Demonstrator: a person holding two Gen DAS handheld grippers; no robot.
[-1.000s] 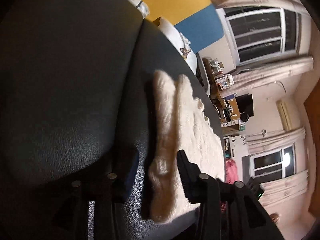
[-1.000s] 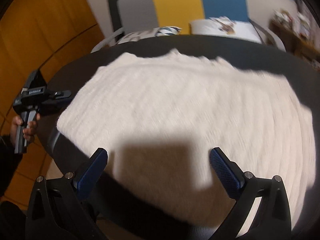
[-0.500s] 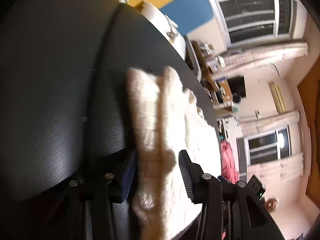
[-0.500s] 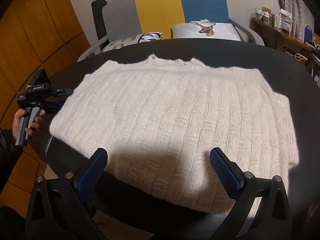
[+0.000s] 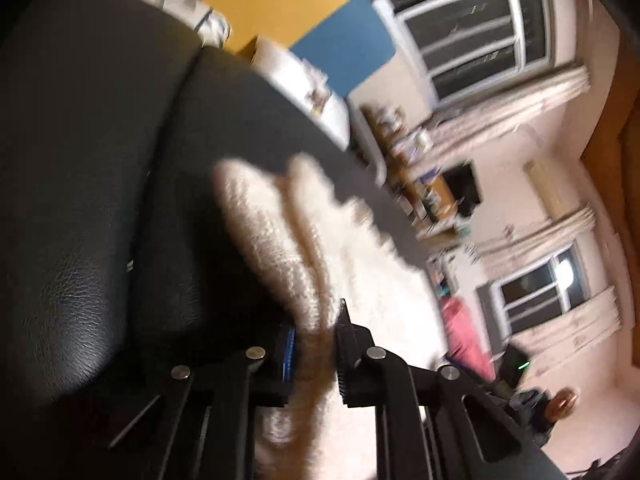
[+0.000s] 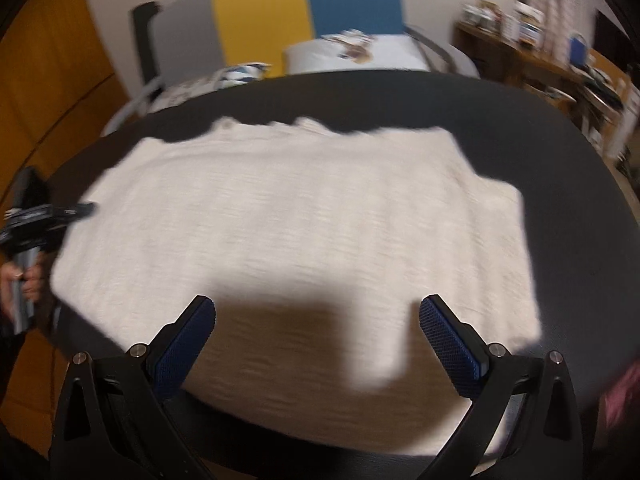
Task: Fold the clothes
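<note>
1. A person's hand (image 6: 24,276) at the far left edge of the right wrist view grips the handle of the left tool (image 6: 78,211), whose tip meets the sweater's left edge.
2. The left tool (image 5: 314,344) has just been closing; its jaws now stand narrow and pinch a fold of the sweater (image 5: 280,248) between the pads.
3. The sweater (image 6: 296,220), cream and knitted, lies spread flat on the dark round table (image 6: 560,168), covering most of the middle of it. Its neckline points to the far side.
4. Left of the sweater in the left wrist view, bare dark table (image 5: 80,200) shows a leathery grain.
5. The right tool (image 6: 316,332) hovers over the sweater's near edge with its jaws wide, blue pads well apart, nothing between them.
6. A rectangular shadow falls on the sweater between those pads.
7. Beyond the sweater stands a chair (image 6: 280,24) with grey, yellow and blue panels, a white cushion (image 6: 352,54) on its seat.
8. Right of the sweater, past the table, a cluttered wooden shelf (image 6: 532,52) runs along the wall.
</note>
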